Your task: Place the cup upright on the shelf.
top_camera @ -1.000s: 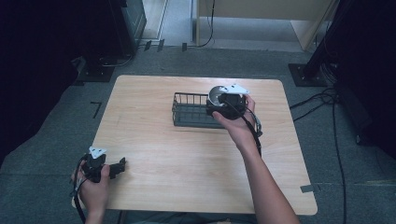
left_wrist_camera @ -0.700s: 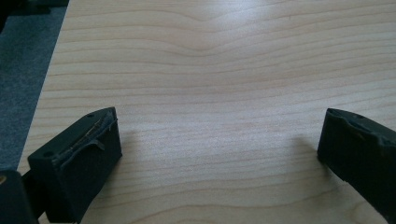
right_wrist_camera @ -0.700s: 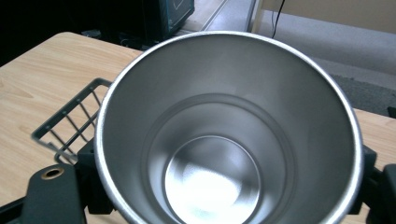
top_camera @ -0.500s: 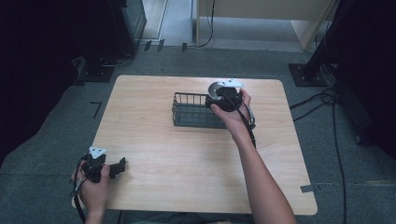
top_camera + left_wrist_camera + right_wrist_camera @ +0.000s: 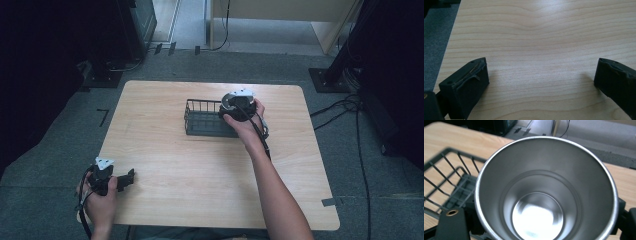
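Observation:
A shiny steel cup [image 5: 546, 195] is held between the jaws of my right gripper [image 5: 539, 222], which is shut on its sides. I look straight down into the empty cup. In the high view the cup [image 5: 229, 102] and right gripper [image 5: 236, 108] hang over the right end of a black wire basket [image 5: 200, 123] at the table's far middle. My left gripper [image 5: 131, 178] rests low at the table's front left corner. Its black fingers [image 5: 466, 82] stand wide apart over bare wood, and the left gripper [image 5: 541, 75] holds nothing.
The light wooden table [image 5: 200, 190] stands on grey carpet. Cables [image 5: 345, 107] lie on the floor at the right, and dark equipment [image 5: 135, 20] stands behind the table's far left. The basket's wire wall [image 5: 446, 167] is beside the cup.
The right hand with the cup has shifted slightly left over the basket's right end. The left gripper has stayed put.

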`<state>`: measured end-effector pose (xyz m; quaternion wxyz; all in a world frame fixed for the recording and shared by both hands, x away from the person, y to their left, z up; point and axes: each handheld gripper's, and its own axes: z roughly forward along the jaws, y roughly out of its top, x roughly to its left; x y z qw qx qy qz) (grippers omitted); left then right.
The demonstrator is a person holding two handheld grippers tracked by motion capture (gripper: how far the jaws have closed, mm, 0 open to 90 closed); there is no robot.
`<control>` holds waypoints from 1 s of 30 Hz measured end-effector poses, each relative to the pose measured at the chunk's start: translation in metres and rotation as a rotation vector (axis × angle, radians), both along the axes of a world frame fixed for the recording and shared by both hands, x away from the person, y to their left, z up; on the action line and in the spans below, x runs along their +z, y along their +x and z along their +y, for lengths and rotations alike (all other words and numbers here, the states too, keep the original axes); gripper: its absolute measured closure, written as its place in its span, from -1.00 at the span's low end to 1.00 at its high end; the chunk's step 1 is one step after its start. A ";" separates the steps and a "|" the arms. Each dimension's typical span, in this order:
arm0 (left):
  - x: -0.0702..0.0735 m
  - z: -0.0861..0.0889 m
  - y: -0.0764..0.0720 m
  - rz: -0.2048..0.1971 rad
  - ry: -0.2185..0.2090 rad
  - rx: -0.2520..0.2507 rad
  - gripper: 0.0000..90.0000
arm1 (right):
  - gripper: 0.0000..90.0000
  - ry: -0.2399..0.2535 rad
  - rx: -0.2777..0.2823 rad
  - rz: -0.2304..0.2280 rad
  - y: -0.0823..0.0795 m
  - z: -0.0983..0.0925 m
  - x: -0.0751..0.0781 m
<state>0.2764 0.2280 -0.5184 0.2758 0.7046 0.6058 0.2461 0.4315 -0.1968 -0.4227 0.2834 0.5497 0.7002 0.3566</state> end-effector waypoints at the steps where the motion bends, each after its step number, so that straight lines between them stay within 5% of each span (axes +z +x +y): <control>1: 0.000 0.000 0.000 0.000 0.000 0.000 -1.00 | -0.59 -0.001 -0.001 0.008 0.001 0.000 -0.002; 19: 0.000 0.000 0.000 0.000 0.001 -0.002 -1.00 | -0.61 0.024 0.025 0.082 0.005 -0.003 -0.018; 25: 0.000 0.000 0.000 0.000 0.000 -0.002 -1.00 | -0.94 0.016 0.040 0.077 0.003 -0.003 -0.012; 30: 0.000 0.000 0.000 0.000 0.000 -0.003 -1.00 | -1.00 0.011 0.038 0.058 -0.002 -0.003 -0.004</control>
